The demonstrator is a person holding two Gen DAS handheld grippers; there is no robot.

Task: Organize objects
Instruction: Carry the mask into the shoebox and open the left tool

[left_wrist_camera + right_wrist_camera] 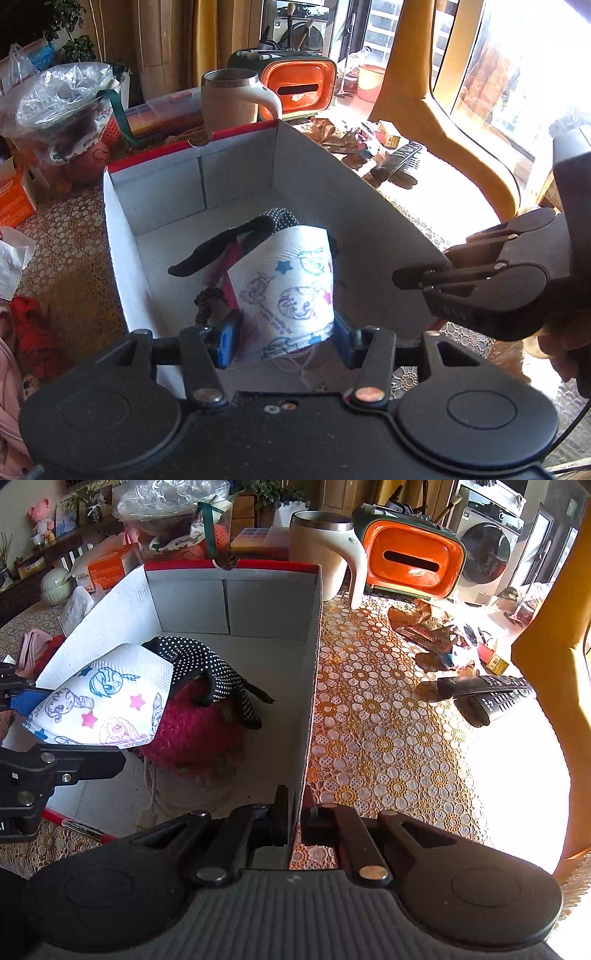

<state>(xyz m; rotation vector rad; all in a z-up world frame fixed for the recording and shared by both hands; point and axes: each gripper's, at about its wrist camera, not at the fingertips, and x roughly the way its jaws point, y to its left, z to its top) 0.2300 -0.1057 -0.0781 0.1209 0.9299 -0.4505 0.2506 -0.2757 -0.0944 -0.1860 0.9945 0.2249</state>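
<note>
A white face mask (288, 288) printed with cartoon ponies and stars hangs over the open cardboard box (317, 177), with my left gripper (284, 339) shut on it between blue pads. In the right wrist view the mask (103, 698) sits low at the box's left side, the left gripper (55, 731) around it. Beneath it in the box lie a black dotted glove (207, 668) and a pink fuzzy item (188, 731). My right gripper (293, 812) is shut on the near end of the box's right wall (310, 686).
Behind the box stand a cream mug (321, 554) and an orange tissue holder (413, 561). Two black remotes (487, 694) and crumpled wrappers (436, 635) lie on the flowered tablecloth to the right. A bag-covered container (62, 103) and an orange carton (14, 199) sit at the left.
</note>
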